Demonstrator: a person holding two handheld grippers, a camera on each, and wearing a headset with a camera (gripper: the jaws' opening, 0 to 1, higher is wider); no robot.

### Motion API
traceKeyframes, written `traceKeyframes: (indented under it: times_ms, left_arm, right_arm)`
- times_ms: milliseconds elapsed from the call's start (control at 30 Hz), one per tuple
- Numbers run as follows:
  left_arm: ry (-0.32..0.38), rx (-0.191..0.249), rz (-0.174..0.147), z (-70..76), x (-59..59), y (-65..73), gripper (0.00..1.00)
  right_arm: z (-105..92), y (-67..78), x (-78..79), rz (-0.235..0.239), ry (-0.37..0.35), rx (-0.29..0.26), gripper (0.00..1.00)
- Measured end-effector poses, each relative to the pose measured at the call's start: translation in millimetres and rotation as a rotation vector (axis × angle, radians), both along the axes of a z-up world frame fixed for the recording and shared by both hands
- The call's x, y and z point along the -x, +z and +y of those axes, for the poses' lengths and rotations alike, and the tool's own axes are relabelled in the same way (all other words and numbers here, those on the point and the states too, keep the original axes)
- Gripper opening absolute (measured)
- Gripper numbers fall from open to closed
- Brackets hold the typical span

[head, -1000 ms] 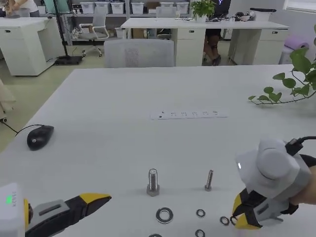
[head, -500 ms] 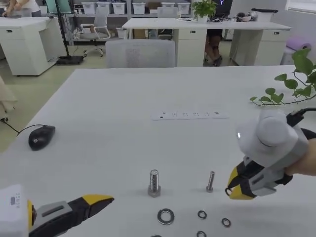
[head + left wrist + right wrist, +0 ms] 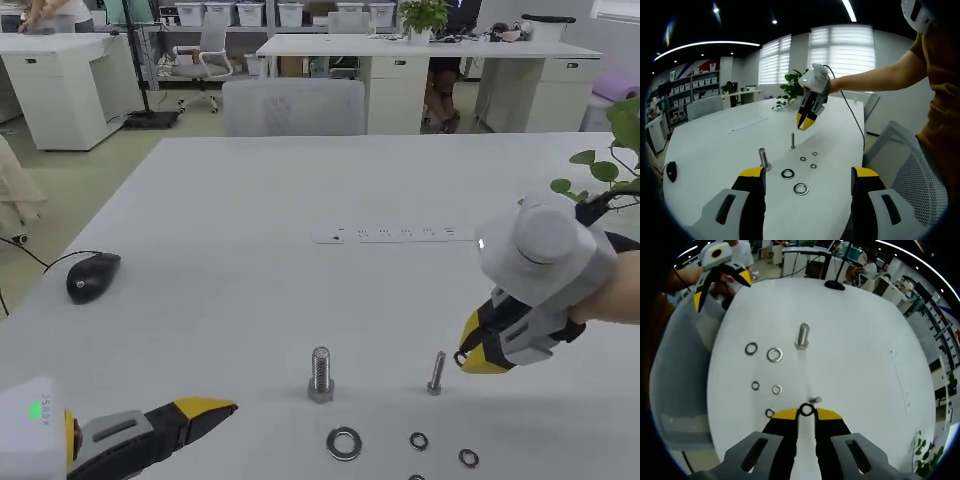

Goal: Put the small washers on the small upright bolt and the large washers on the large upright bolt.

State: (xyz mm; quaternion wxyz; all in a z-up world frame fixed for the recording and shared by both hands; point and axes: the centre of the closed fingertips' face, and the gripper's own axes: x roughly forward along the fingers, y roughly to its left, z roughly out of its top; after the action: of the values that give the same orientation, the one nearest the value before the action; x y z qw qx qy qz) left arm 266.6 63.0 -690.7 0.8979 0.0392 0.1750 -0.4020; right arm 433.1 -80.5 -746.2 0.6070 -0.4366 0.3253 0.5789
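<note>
- Right, the right claw (image 3: pixel 806 416) is clenched on one small washer (image 3: pixel 806 410), pinched at the very tips of its yellow jaws, with the hole showing clear between them.
- A second ago that claw was down at the tabletop among the loose washers. Now it has lifted and swung across, so the pick is done and the carry looks nearly over.
- Just ahead of the tips and a little lower stands the small bolt (image 3: pixel 815 400), upright on its head, with nothing threaded on it yet. By my reading the next job is lining the washer's hole up over that tip, and it's a narrow target.
- Further out past the small bolt rises the large bolt (image 3: pixel 802 336), thicker, also upright and bare.
- Off to the claw's left lie three more small washers (image 3: pixel 777 389), thin flat rings, each apart from the others. Beyond them sit two large washers (image 3: pixel 774 354), shiny and flat, close together.
- Far across, the left claw (image 3: pixel 808 174) hangs low near the table edge, jaws spread wide and gripping nothing.
</note>
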Motion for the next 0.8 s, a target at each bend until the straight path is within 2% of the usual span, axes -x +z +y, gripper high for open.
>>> traceKeyframes:
  times_ms: [233, 333, 800]
  left_arm:
    - [0.008, 0.004, 0.004, 2.0, -0.8, -0.8, 0.69]
    - [0.008, 0.002, 0.008, 1.6, -0.8, -2.5, 0.69]
    - [0.019, 0.008, 0.012, 3.4, -3.2, -3.0, 0.69]
  right_arm:
    - [6.1, -1.8, -4.9, 0.002, 0.0, 0.003, 0.12]
    - [9.2, -5.1, -12.3, 0.007, -0.002, 0.008, 0.12]
    - [13.8, -10.9, -15.2, 0.025, 0.016, 0.028, 0.12]
